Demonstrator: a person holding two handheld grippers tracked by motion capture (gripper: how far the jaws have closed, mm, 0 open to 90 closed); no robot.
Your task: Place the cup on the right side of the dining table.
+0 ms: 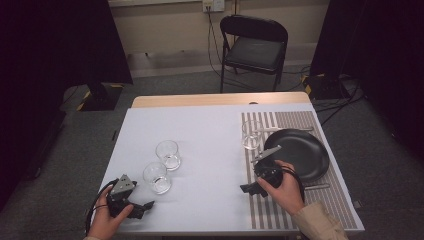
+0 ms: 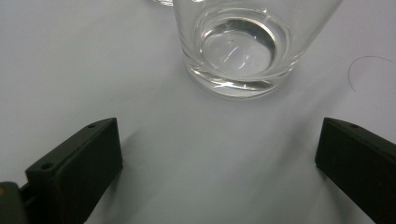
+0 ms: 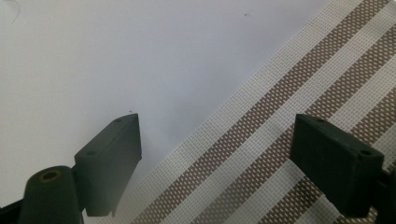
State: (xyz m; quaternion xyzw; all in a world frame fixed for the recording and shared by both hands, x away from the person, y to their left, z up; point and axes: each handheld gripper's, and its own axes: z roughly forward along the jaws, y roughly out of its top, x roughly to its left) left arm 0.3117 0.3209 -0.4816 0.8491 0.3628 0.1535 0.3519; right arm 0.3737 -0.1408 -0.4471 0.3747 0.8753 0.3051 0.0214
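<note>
Glass tumbler [image 2: 238, 46] stands upright on the white tabletop [image 1: 210, 130] near its front-left corner, just ahead of the left gripper [image 2: 219, 163], whose jaws are spread wide on either side of bare surface, touching nothing. A second tumbler [image 1: 167, 154] stands just beyond it. Toward the front-right, the right gripper [image 3: 215, 158] hovers with jaws equally wide, empty, over the left edge of a striped placemat [image 3: 299, 93] carrying a black plate [image 1: 300, 152] and a third glass [image 1: 251, 134].
</note>
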